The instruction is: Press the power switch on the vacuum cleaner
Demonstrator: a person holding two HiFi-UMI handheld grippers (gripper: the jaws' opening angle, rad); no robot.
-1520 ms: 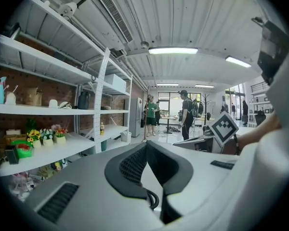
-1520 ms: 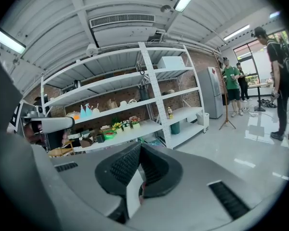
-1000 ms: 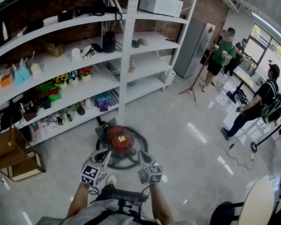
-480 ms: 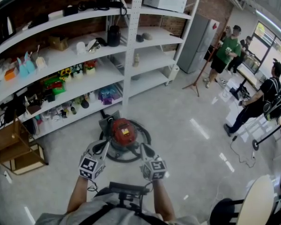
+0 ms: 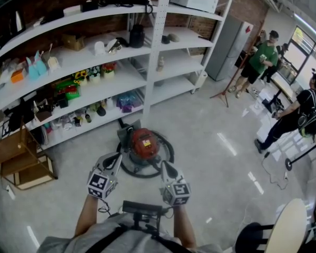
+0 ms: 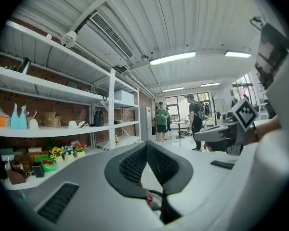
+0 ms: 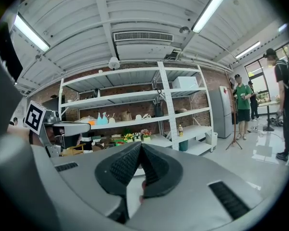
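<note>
The red vacuum cleaner (image 5: 143,143) stands on the floor in front of the shelves, with its black hose (image 5: 166,147) looped around it. In the head view both grippers are held side by side just short of it and above it. My left gripper (image 5: 117,159) points at its near left side and my right gripper (image 5: 164,165) at its near right side. Neither touches it. In the left gripper view the left gripper (image 6: 145,144) is shut with nothing between its tips. In the right gripper view the right gripper (image 7: 139,146) is likewise shut and holds nothing. The power switch cannot be made out.
Long white shelves (image 5: 100,83) full of small items run behind the vacuum. A wooden crate (image 5: 18,159) stands at the left. Several people (image 5: 260,59) stand at the far right beside a tripod stand (image 5: 227,94). A round table (image 5: 289,231) and a chair (image 5: 253,239) are at the lower right.
The head view has shifted, so the vacuum and shelves sit a little higher and further right. Both grippers stay shut, just short of the vacuum.
</note>
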